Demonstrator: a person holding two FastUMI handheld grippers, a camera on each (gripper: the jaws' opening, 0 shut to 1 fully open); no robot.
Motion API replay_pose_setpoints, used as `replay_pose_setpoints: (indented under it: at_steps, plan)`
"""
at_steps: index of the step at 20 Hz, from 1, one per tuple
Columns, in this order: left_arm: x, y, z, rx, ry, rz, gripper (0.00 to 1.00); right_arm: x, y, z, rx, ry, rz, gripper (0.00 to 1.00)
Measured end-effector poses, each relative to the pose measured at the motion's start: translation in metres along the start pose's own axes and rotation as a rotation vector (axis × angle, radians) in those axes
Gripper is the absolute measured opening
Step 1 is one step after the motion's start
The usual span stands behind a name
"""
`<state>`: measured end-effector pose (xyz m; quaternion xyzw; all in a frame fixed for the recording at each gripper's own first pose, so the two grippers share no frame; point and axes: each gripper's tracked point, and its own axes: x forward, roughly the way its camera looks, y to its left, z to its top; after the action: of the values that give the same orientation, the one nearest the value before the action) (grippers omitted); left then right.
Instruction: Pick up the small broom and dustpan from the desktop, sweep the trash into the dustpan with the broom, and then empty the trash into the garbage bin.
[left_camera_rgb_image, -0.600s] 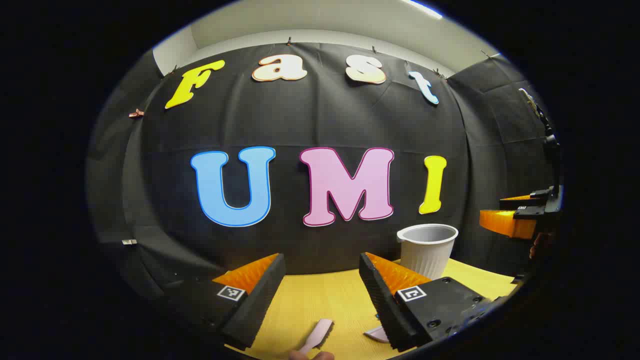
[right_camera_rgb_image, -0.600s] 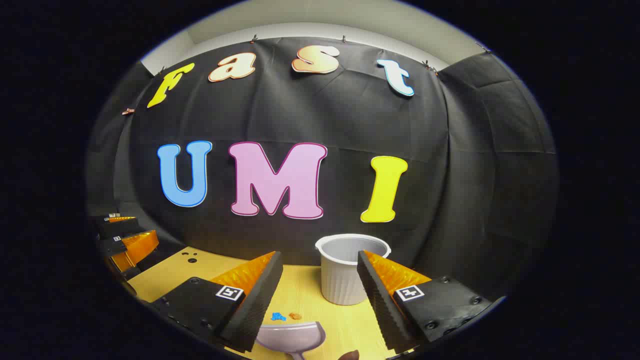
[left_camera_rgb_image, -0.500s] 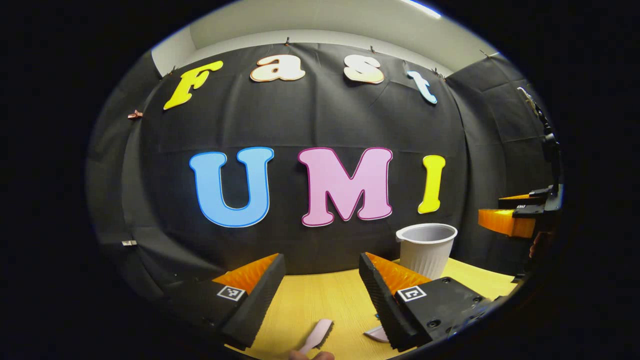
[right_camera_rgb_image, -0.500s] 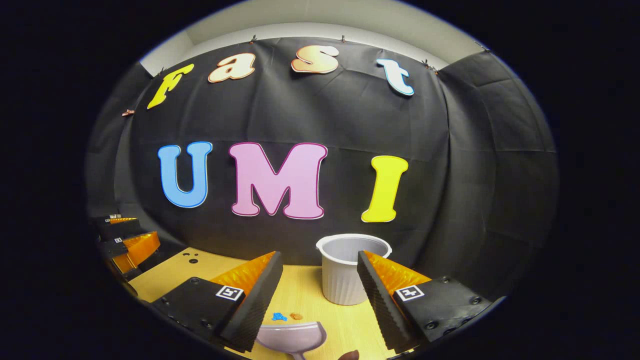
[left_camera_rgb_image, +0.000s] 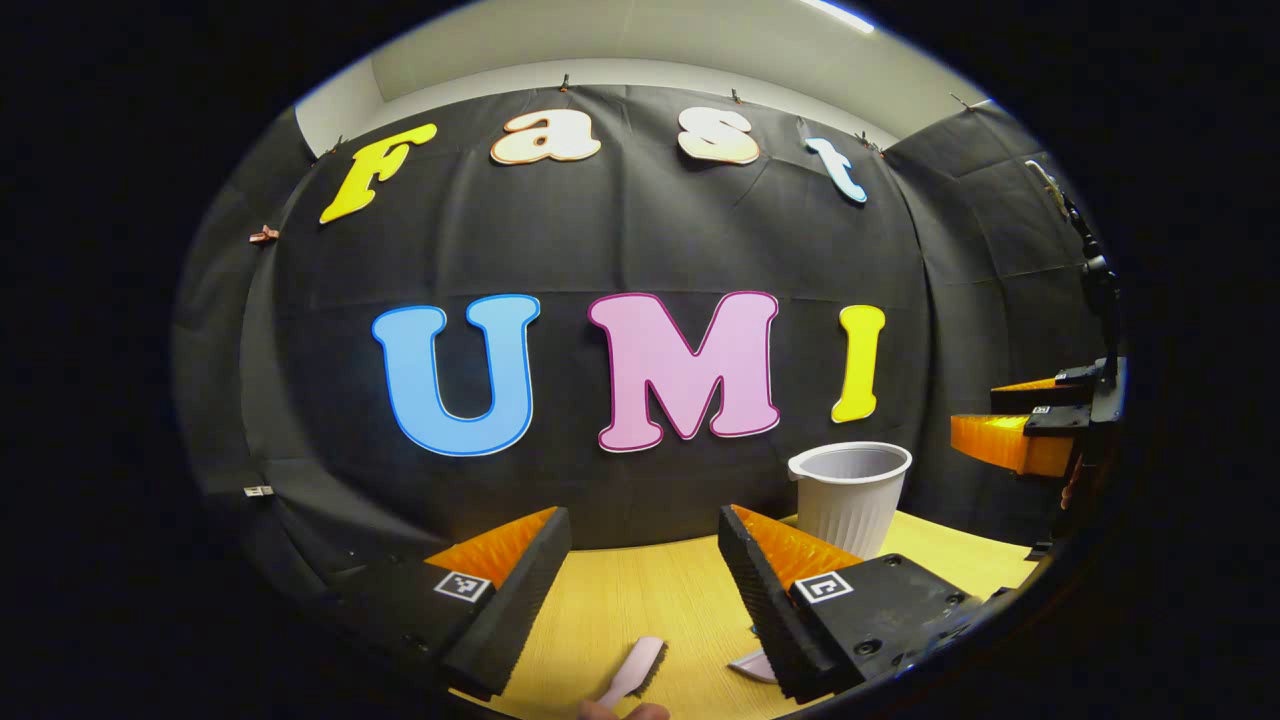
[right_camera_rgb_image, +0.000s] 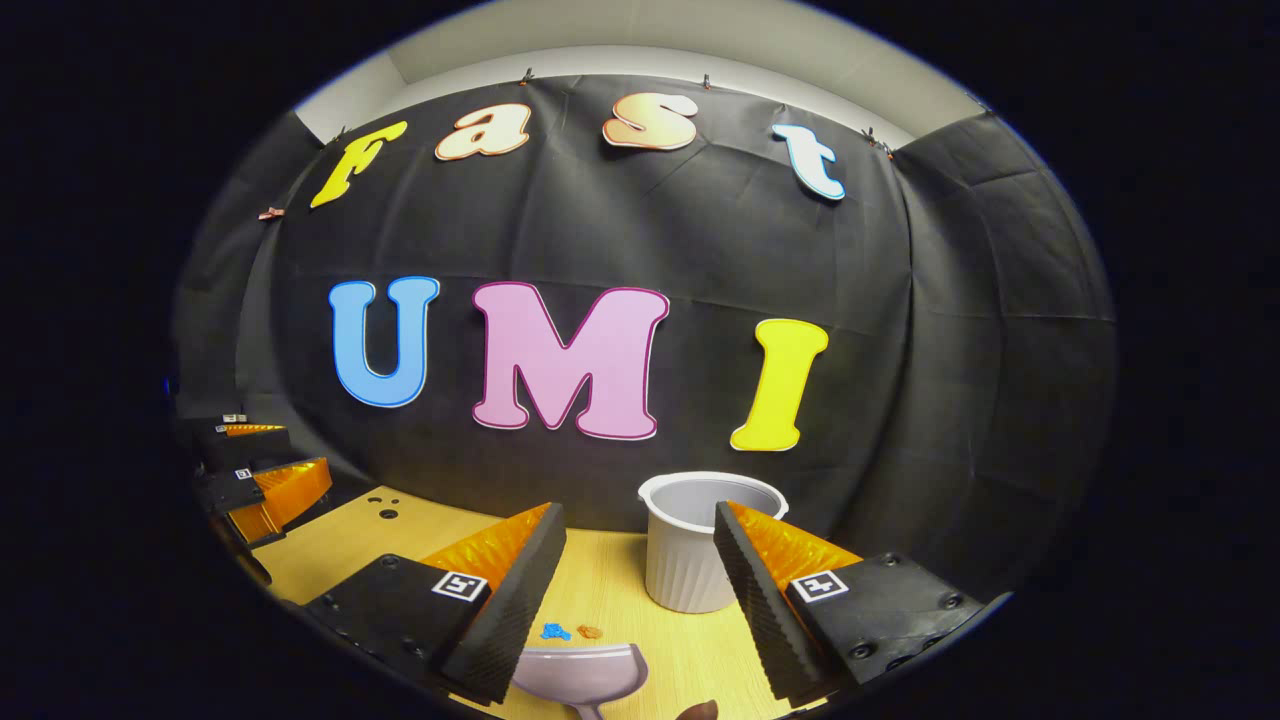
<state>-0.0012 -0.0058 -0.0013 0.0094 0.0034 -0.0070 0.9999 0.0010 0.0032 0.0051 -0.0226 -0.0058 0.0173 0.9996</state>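
Currently both tools, left tool (left_camera_rgb_image: 645, 545) and right tool (right_camera_rgb_image: 640, 545), hover spread and empty; a careless descent could scatter trash (right_camera_rgb_image: 566, 632) beside the dustpan (right_camera_rgb_image: 580, 672).

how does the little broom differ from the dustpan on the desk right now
The small pink broom is a narrow strip with dark bristles along one edge, lying below the open jaws of the left gripper. The pale lilac plastic dustpan is a wide, shallow scoop below the open right gripper, its mouth facing the blue and orange trash scraps. Both lie ungrasped on the yellow wooden desktop.
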Motion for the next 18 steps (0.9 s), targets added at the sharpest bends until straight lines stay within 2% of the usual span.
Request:
replay_pose_setpoints:
  at_steps: [5,10,14,18]
  plan:
    - [0.0,0.001,-0.002,0.015,-0.001,-0.007,0.95,0.0,0.007,-0.003,-0.008,0.009,0.009,0.94]
    - [-0.004,0.004,-0.005,0.023,-0.003,-0.023,0.95,-0.014,0.014,-0.034,-0.022,0.101,0.052,0.94]
    - [-0.008,0.008,-0.017,0.022,0.01,-0.035,0.95,-0.032,0.027,-0.085,-0.053,0.263,0.126,0.94]
    - [-0.011,0.018,-0.033,0.024,0.039,-0.037,0.95,-0.051,0.036,-0.149,-0.047,0.45,0.161,0.91]
